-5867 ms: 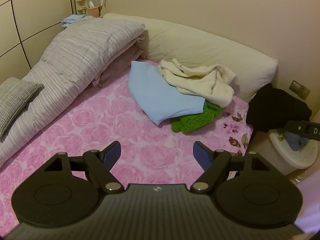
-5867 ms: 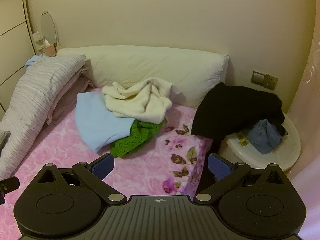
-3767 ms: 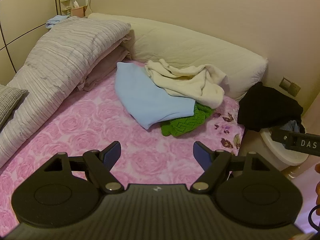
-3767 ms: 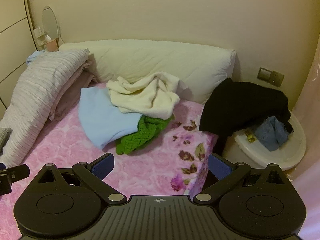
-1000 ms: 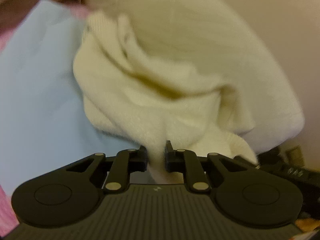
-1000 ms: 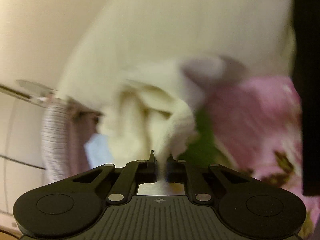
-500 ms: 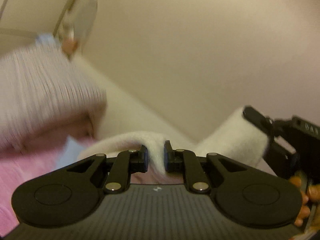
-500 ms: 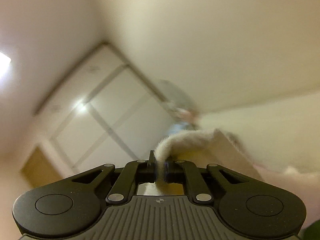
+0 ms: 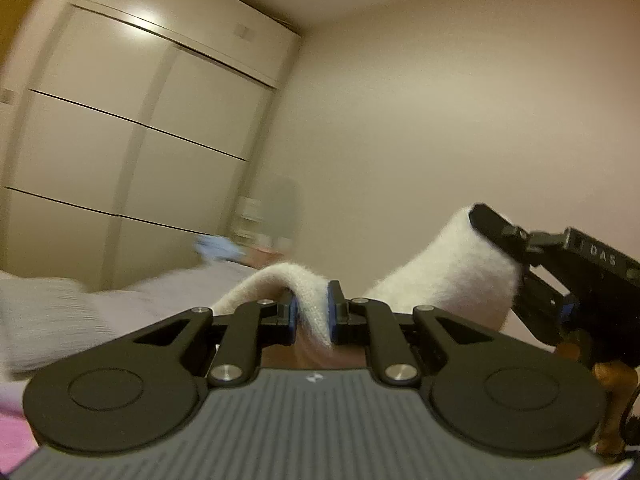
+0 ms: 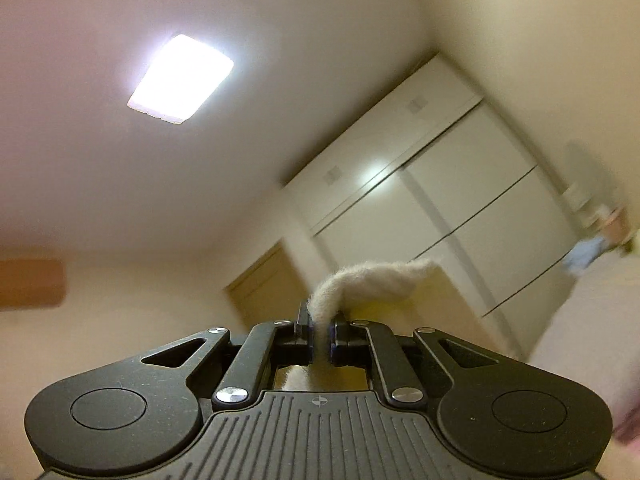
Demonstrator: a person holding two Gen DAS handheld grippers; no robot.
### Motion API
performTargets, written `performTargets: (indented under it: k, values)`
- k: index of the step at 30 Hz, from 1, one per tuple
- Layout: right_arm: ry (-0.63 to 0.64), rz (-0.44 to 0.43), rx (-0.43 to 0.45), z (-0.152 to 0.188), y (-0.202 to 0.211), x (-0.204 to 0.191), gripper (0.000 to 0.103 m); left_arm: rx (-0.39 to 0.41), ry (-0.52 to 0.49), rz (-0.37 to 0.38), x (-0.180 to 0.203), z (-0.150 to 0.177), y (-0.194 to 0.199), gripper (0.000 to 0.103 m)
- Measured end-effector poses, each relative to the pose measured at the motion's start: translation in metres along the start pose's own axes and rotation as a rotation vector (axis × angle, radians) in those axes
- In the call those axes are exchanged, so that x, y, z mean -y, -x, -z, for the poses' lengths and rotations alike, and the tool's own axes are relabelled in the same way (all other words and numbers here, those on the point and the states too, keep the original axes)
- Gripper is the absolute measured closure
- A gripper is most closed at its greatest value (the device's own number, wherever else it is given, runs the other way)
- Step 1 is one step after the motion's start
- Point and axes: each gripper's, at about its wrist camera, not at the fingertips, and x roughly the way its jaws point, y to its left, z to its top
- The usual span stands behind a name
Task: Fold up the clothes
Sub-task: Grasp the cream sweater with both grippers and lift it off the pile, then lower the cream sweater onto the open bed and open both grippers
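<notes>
Cream fleece garment [image 9: 448,276] hangs lifted in the air between two grippers, clear of the bed [image 9: 52,312], with one fold pinched in each. Behind it, from the left wrist view, a tall wardrobe [image 9: 132,140] of pale panels fills the left side and meets a bare wall [image 9: 460,120] at the corner. The right wrist view tilts up to the ceiling [image 10: 100,200], where one rectangular lamp [image 10: 181,79] glows, and takes in the same wardrobe and a brown door [image 10: 264,280]. Low at the left of the left wrist view lies a blurred grey striped quilt [image 9: 44,316], with a strip of pink sheet [image 9: 12,436] at the bottom edge. A small blue item [image 9: 218,249] sits on the far end of the quilt by the wardrobe; it is too blurred to identify. The left gripper [image 9: 312,314] has its fingers clamped on a narrow ridge of the fleece. The right gripper [image 10: 320,338] has its fingers pressed tight on another edge, and it also shows at the right of the left wrist view, near the left one, with fleece draped over its tip. Air above and ahead of both grippers is open up to wall and ceiling.
</notes>
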Motion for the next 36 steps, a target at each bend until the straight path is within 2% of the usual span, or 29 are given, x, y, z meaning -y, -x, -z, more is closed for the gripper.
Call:
performTargets:
  k: [3, 6, 7, 9, 10, 11, 12, 13, 15, 16, 17, 20, 21, 23, 24, 28, 32, 36]
  values:
    - [-0.055, -0.037, -0.072, 0.048, -0.043, -0.038, 0.096, -0.007, 0.005, -0.115, -0.037, -0.004, 0.051, 0.092]
    - [-0.103, -0.012, -0.195, 0.099, -0.087, -0.063, 0.096, -0.061, 0.024, -0.243, -0.082, 0.003, 0.084, 0.091]
    - [-0.101, 0.015, -0.276, 0.119, -0.105, -0.069, 0.096, -0.117, 0.043, -0.296, -0.099, 0.012, 0.091, 0.09]
    - [-0.082, 0.101, -0.533, 0.166, -0.134, -0.073, 0.092, -0.253, 0.093, -0.41, -0.134, 0.033, 0.103, 0.089]
    - [-0.072, 0.144, -0.662, 0.19, -0.148, -0.075, 0.086, -0.344, 0.124, -0.468, -0.151, 0.053, 0.107, 0.089]
    - [-0.061, 0.187, -0.791, 0.214, -0.162, -0.076, 0.084, -0.403, 0.138, -0.518, -0.164, 0.071, 0.114, 0.089]
    - [-0.06, 0.237, -0.885, 0.24, -0.167, -0.073, 0.083, -0.439, 0.145, -0.566, -0.175, 0.089, 0.124, 0.089]
    - [-0.076, 0.266, -0.942, 0.266, -0.165, -0.071, 0.083, -0.476, 0.153, -0.612, -0.183, 0.103, 0.138, 0.089]
    - [-0.113, 0.305, -1.036, 0.311, -0.153, -0.067, 0.066, -0.542, 0.169, -0.693, -0.193, 0.129, 0.168, 0.089]
    - [-0.141, 0.322, -1.071, 0.329, -0.144, -0.063, 0.05, -0.57, 0.177, -0.727, -0.194, 0.142, 0.184, 0.089]
    - [-0.152, 0.316, -1.081, 0.336, -0.133, -0.059, 0.046, -0.592, 0.191, -0.743, -0.189, 0.156, 0.198, 0.089]
    - [-0.181, 0.294, -1.107, 0.356, -0.098, -0.048, 0.045, -0.639, 0.245, -0.729, -0.177, 0.182, 0.237, 0.089]
    - [-0.191, 0.306, -1.122, 0.35, -0.086, -0.056, 0.046, -0.655, 0.251, -0.719, -0.168, 0.19, 0.244, 0.089]
    - [-0.198, 0.322, -1.138, 0.344, -0.066, -0.067, 0.046, -0.687, 0.24, -0.704, -0.143, 0.197, 0.243, 0.089]
    - [-0.171, 0.322, -1.119, 0.347, -0.06, -0.068, 0.046, -0.703, 0.229, -0.7, -0.133, 0.207, 0.24, 0.088]
    - [-0.034, 0.379, -1.167, 0.346, -0.014, -0.081, 0.046, -0.769, 0.164, -0.696, -0.089, 0.23, 0.238, 0.087]
    - [0.032, 0.399, -1.216, 0.354, 0.027, -0.094, 0.046, -0.773, 0.114, -0.709, -0.047, 0.243, 0.245, 0.086]
    - [0.074, 0.399, -1.221, 0.354, 0.058, -0.103, 0.046, -0.763, 0.11, -0.728, -0.021, 0.252, 0.252, 0.084]
